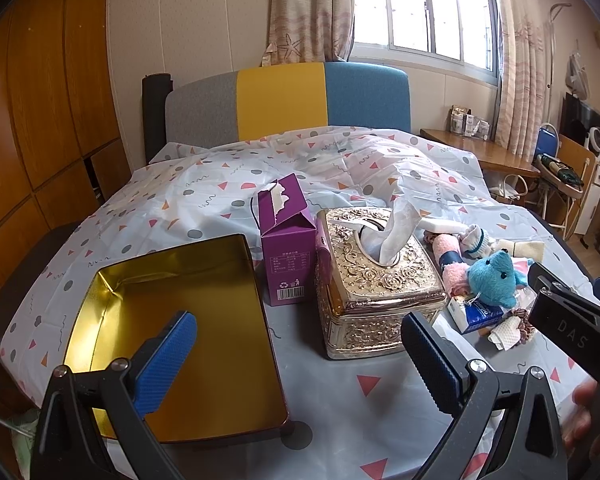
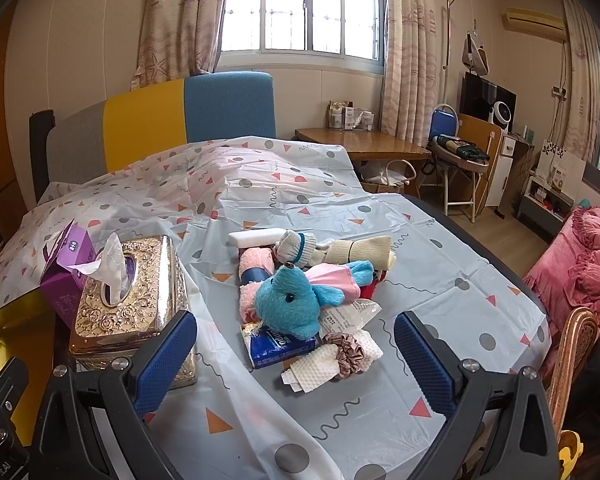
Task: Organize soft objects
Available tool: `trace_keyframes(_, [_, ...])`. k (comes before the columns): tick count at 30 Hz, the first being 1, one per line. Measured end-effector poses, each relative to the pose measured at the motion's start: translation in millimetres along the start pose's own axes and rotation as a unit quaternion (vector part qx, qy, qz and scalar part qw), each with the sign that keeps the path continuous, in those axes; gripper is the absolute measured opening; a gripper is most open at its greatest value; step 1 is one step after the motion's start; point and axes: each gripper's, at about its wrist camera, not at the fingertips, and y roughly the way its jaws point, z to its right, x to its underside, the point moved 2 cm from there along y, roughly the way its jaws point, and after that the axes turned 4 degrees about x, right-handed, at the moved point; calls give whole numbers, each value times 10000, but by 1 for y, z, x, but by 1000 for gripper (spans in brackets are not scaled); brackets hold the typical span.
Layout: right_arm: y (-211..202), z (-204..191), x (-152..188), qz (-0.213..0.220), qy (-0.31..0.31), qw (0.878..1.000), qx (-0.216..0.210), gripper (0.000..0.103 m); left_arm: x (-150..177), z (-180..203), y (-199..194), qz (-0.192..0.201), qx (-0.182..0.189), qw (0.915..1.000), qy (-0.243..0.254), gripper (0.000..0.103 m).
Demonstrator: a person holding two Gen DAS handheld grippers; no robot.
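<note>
- Blue-padded left gripper (image 1: 300,356) hangs nearest the lens with jaws wide apart and nothing between them, over the near end of the gold tin tray (image 1: 236,360).
- Right gripper (image 2: 296,354), jaws likewise spread and unloaded, faces the soft pile directly at twelve o'clock.
- Blue plush toy (image 2: 290,306) tops that pile, lying on a pink towel roll (image 2: 252,264), with a blue tissue pack (image 2: 278,346) touching it at six o'clock.
- Pink scrunchie (image 2: 346,350) and white mesh cloth (image 2: 320,364) lie at the plush's five o'clock.
- Ornate gold tissue box (image 2: 140,308) stands at nine o'clock of the pile; a purple carton (image 1: 286,240) sits just beside it.
- Everything rests on a patterned sheet (image 2: 420,248).
</note>
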Motion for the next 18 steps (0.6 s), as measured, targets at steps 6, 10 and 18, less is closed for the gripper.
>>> trace_keyframes(6, [2,6,-1,2,56,10000,-10,101,0,4,1,-19,113,9999,49,103])
trace_keyframes(10, [12,28,-8,-109,300,9995,-28,101,0,11,5,-147,901,9958,101,103])
trace_keyframes(18, [46,112,-18,-620,1205,9907,128,101,-3,50,20,-507,1735,9818,581,103])
